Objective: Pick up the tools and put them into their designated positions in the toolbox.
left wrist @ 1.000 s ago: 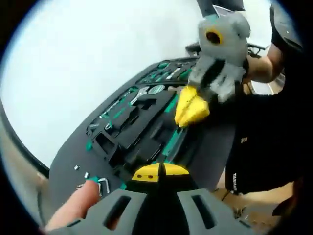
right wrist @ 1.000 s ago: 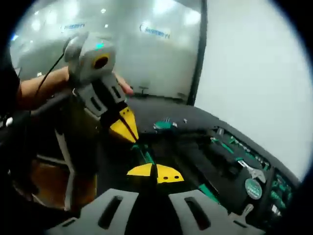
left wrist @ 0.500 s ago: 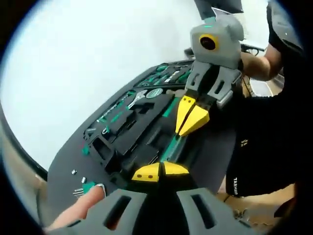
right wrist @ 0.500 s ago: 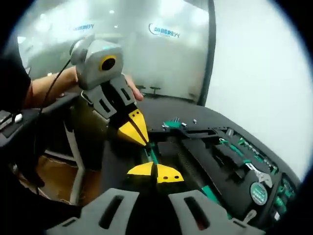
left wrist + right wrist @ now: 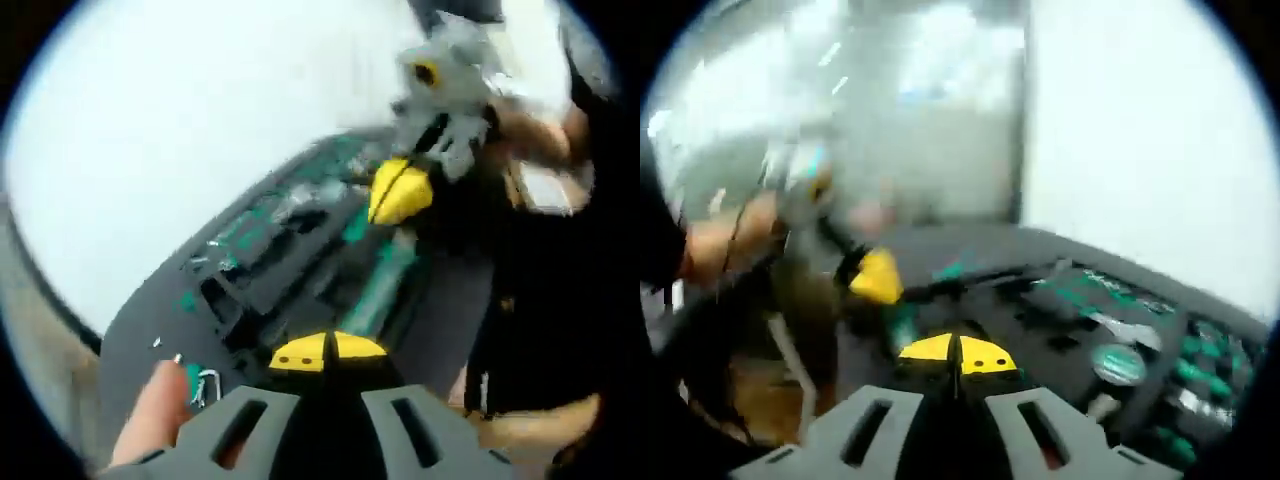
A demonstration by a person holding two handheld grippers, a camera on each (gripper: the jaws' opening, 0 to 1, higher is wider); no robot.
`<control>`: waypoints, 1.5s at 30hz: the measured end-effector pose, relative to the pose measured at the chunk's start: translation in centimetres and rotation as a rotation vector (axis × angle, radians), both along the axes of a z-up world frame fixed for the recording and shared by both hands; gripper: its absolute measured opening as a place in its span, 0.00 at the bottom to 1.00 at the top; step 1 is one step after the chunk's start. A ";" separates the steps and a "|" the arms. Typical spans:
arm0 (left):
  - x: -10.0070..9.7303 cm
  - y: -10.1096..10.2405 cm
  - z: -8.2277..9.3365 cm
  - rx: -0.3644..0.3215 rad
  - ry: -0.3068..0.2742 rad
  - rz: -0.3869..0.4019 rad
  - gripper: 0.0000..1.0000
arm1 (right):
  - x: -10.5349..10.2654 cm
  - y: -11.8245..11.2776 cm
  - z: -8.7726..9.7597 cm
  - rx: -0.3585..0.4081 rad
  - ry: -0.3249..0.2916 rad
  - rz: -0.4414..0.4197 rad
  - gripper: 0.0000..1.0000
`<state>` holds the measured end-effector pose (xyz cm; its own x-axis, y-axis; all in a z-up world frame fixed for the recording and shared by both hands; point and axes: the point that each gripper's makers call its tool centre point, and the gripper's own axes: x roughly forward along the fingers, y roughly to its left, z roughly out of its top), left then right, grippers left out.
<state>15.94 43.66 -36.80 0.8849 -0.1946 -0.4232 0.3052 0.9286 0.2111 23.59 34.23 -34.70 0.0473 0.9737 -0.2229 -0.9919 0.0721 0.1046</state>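
While both views blur, the left tongs and right tongs each clamp one end of a green-handled tool, held over the open toolbox on the dark surface.

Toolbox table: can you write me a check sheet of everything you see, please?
Surface: dark table, pale wall behind.
Job's things: open toolbox with green-trimmed tools; long green-handled tool spans between both grippers.
Clutter: small metal bits near the table edge.
Grippers: left gripper shut on the tool; right gripper looks shut on its other end.
Cables: thin cable, blurred.
Surroundings: person's finger; blurred room.
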 end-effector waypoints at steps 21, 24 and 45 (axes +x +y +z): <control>0.8 18.3 -3.8 -0.193 -0.154 0.879 0.31 | 17.0 -24.1 6.3 0.085 -0.973 -0.807 0.01; 1.3 19.6 -3.6 -0.177 -0.132 0.920 0.20 | 18.3 -26.5 5.2 0.073 -0.967 -0.871 0.01; 8.5 21.5 -3.7 0.204 0.193 0.605 0.11 | 19.5 -27.0 4.2 0.150 -0.756 -0.854 0.02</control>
